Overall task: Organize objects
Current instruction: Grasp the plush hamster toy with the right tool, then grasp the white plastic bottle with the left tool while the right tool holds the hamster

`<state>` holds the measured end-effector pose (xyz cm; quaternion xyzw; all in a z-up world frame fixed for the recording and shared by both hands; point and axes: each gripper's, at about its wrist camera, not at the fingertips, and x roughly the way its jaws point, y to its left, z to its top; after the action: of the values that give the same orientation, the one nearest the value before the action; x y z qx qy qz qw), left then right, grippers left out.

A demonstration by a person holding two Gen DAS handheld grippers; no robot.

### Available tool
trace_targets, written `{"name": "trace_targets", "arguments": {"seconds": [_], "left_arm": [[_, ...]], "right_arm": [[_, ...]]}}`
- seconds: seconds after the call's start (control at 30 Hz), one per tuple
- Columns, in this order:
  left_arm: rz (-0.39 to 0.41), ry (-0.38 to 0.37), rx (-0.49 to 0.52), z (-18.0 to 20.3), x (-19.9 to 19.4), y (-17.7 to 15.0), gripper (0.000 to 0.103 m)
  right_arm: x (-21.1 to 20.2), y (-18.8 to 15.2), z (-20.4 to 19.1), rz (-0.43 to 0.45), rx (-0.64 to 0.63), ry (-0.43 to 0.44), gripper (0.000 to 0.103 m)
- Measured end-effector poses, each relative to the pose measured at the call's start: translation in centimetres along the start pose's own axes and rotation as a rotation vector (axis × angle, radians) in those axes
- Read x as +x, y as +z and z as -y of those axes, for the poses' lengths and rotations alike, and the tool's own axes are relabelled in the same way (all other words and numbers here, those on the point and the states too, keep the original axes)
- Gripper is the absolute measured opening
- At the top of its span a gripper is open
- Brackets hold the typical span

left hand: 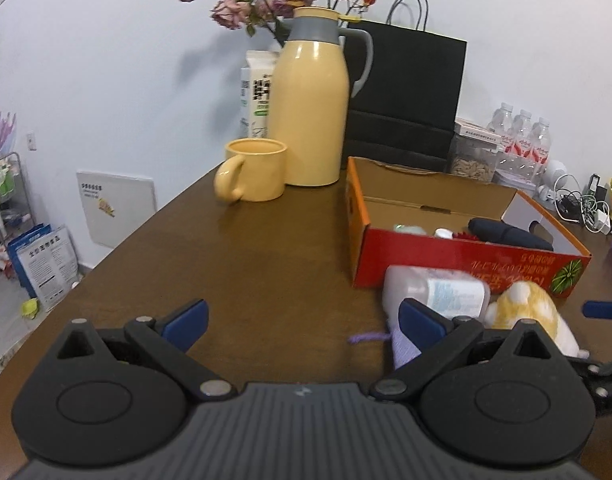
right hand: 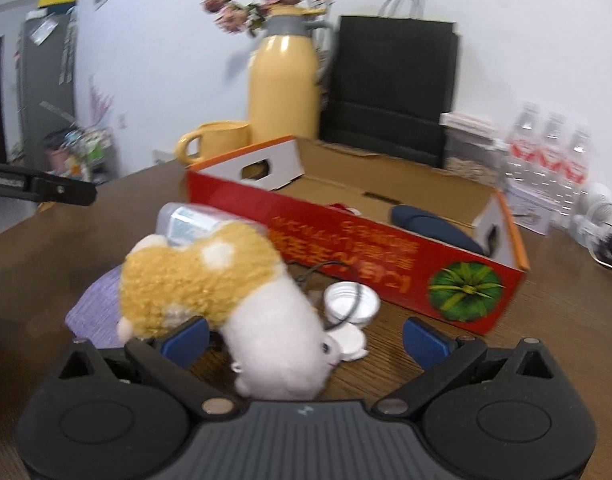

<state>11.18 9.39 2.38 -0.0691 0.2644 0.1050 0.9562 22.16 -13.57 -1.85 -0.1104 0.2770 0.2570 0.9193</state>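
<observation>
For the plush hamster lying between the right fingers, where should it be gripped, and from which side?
Grip the plush hamster across its white belly, the narrower middle that already lies between the open right gripper pads. Come in from the near side, straight along the fingers, low over the table. It lies on its side in front of the red box, so there is little room behind it.
</observation>
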Motion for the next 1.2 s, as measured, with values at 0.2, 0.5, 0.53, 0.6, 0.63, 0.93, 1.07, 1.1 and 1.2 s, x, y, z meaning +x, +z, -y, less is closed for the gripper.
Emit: {"name": "trace_targets", "arguments": {"seconds": [0.2,0.5,0.53,0.6,0.63,0.93,1.07,1.1,1.2], "left_arm": [[-0.004,-0.009,-0.004,-1.4,-2.3,-1.2,0.103],[-0.002,-0.036,0.002,-1.2,-2.9,-1.6,0.103],[-0.002,-0.039,0.004,-1.0,-2.8,-1.5,0.103],[-0.004,-0.047,0.007,-0.7,-2.6,-1.5,0.103],[-0.006,-0.049,0.008,-0.5,-2.4,-1.5,0.103],[-0.015,-0.102,0.009,2.6,0.1,-0.6,0.103],[-0.016,-0.139,0.029,5.1,1.7,0.1,0.103],[-0.013,-0.152,0.038,5.8,2.0,0.2,0.103],[-0.024,-0.153,0.085,8.1,3.7,0.7,0.103]], "right_arm": [[2.1,0.2,0.0,-0.024,-0.039,0.073,0.087],[1.3,-0.7,-0.5,0.023,-0.039,0.13,0.048],[1.1,-0.9,-0.5,0.034,-0.039,0.127,0.047],[0.7,-1.1,-0.5,0.051,-0.037,0.119,0.047],[0.6,-1.2,-0.5,0.06,-0.038,0.112,0.047],[-2.1,-1.8,1.2,0.17,0.066,-0.032,0.047],[-2.6,-2.0,2.8,0.19,0.13,-0.149,0.047],[-2.6,-2.0,2.9,0.192,0.132,-0.178,0.047],[-2.7,-2.2,3.3,0.19,0.145,-0.22,0.047]]}}
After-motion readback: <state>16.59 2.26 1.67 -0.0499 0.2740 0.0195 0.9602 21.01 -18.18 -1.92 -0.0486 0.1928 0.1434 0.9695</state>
